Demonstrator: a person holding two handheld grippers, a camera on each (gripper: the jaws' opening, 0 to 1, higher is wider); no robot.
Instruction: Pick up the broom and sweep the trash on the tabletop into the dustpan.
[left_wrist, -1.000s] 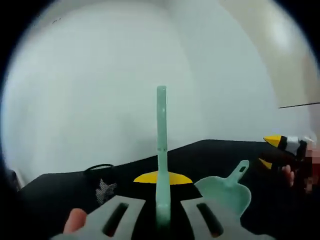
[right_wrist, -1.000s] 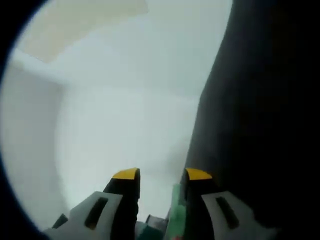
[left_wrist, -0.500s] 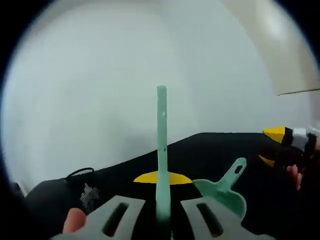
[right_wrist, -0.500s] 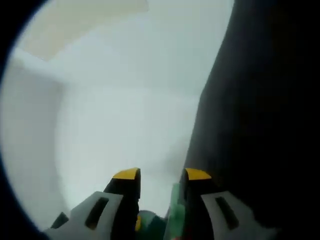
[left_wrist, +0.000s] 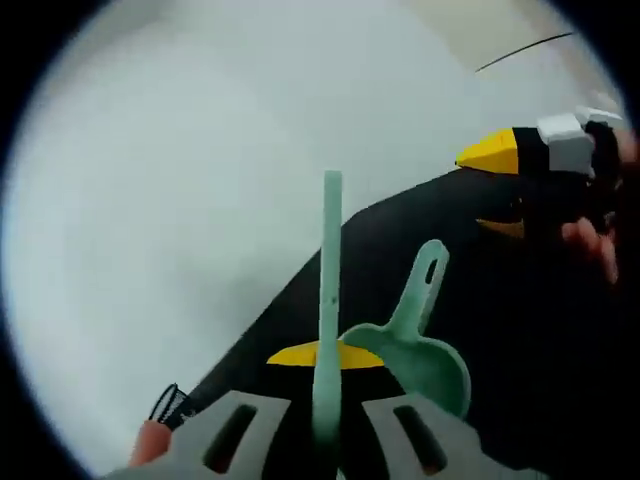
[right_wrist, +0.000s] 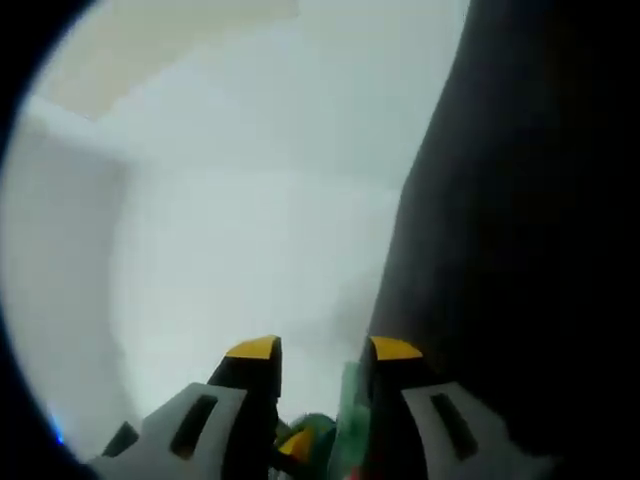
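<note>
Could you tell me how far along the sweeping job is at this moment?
Done: the left gripper is shut on the broom handle. In hand: the broom is carried near the dustpan lying on the black tabletop. Left: sweeping; no trash is visible in the dustpan yet.

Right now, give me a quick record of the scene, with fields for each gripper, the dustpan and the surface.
left gripper: jaws shut on a mint green handle that sticks up
right gripper: jaws apart, beyond the dustpan's handle
dustpan: mint green, lying on the tabletop
tabletop: black
trash: cannot tell
</note>
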